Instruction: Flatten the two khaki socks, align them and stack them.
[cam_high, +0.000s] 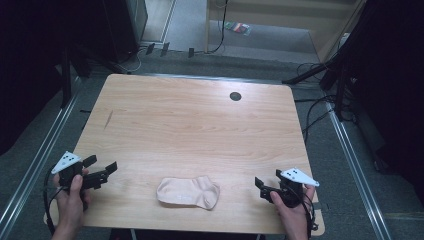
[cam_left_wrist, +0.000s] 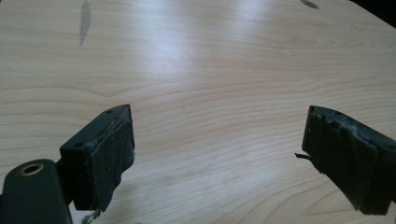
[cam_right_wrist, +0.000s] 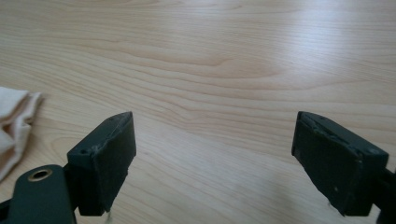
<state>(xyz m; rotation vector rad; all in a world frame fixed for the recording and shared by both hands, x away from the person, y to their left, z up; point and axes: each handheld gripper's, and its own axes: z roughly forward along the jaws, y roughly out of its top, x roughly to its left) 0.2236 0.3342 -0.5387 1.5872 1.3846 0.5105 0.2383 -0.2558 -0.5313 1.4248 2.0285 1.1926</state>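
Note:
A pale beige sock (cam_high: 188, 192) lies flat and folded near the front edge of the wooden table (cam_high: 190, 125), between the two hands. My left gripper (cam_high: 102, 164) is at the front left, well apart from the sock, with its jaws spread wide and nothing between them. In the left gripper view, bare wood lies between the left gripper's (cam_left_wrist: 219, 126) jaws. My right gripper (cam_high: 268, 179) is at the front right, a short way from the sock, open and empty. In the right gripper view the sock's edge (cam_right_wrist: 14, 126) lies off to the left of the right gripper (cam_right_wrist: 214, 126).
A round dark cable hole (cam_high: 235, 96) sits near the table's far edge. A dark streak (cam_high: 108, 118) marks the wood at the left. Metal rails, cables and dark stands surround the table on the floor.

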